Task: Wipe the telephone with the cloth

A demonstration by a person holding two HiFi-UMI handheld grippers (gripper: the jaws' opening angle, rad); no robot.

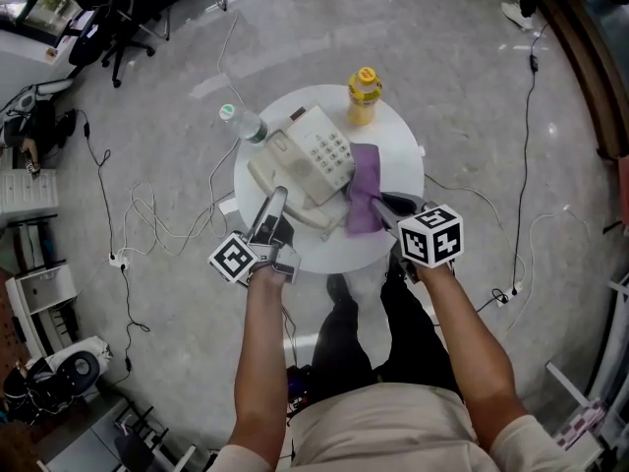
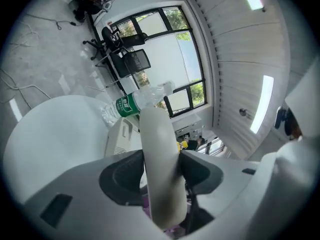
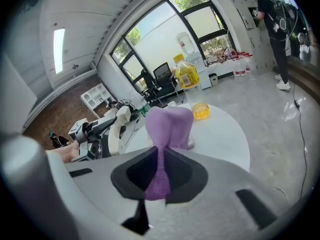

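A cream telephone sits on the round white table. Its handset is at the base's near left side, and my left gripper is shut on it. In the left gripper view the handset runs up between the jaws of the left gripper, with both pads pressed on it. My right gripper is shut on the purple cloth, which hangs against the telephone's right side. In the right gripper view the cloth bunches above the right gripper.
A clear water bottle with a green label lies at the table's far left. A yellow bottle stands at the far edge. Cables trail over the floor. A person stands far off, and office chairs too.
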